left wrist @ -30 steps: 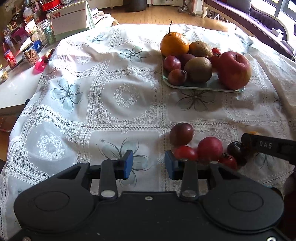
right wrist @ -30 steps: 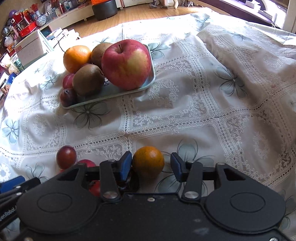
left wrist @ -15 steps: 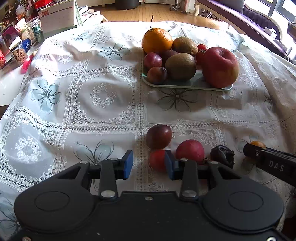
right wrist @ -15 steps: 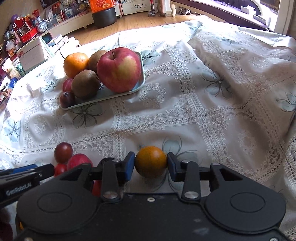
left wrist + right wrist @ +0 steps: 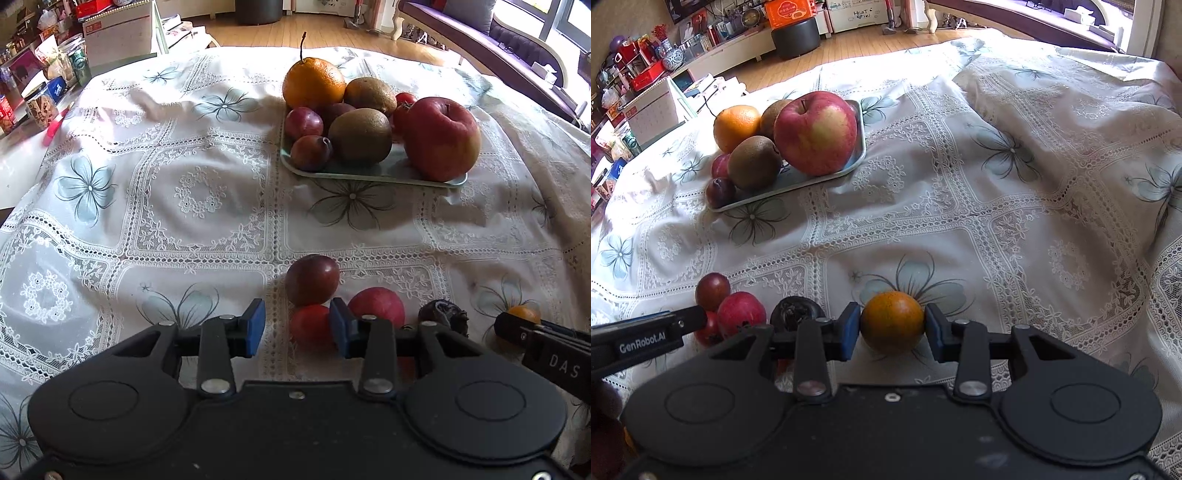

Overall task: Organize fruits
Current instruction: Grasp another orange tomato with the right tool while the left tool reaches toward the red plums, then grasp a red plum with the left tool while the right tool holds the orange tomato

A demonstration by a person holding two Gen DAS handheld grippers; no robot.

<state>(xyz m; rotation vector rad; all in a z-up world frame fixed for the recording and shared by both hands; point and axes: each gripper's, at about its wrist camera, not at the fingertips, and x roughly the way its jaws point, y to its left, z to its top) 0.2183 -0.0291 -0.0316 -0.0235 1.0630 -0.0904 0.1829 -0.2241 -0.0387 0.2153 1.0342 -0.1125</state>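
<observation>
your right gripper (image 5: 892, 326) is pinching the small orange fruit (image 5: 892, 321), both blue pads pressed against its sides, low over the lace tablecloth (image 5: 997, 221) at the near edge of the counter. your left gripper (image 5: 297, 326) is about half spread and its jaws are opening; a small red tomato (image 5: 310, 325) sits between the pads, touching the right pad while the left pad stands clear of it. just beyond that tomato lies a dark plum (image 5: 312, 278), to its right a red fruit (image 5: 376, 306), and further right a shrivelled dark fruit (image 5: 441, 315). these loose fruits cluster at the near side of the cloth, just left of your right gripper. the tray (image 5: 369, 171) stands well apart at the far side, carrying a big apple (image 5: 441, 138), two kiwis, a stemmed orange (image 5: 314, 83) and some plums.
</observation>
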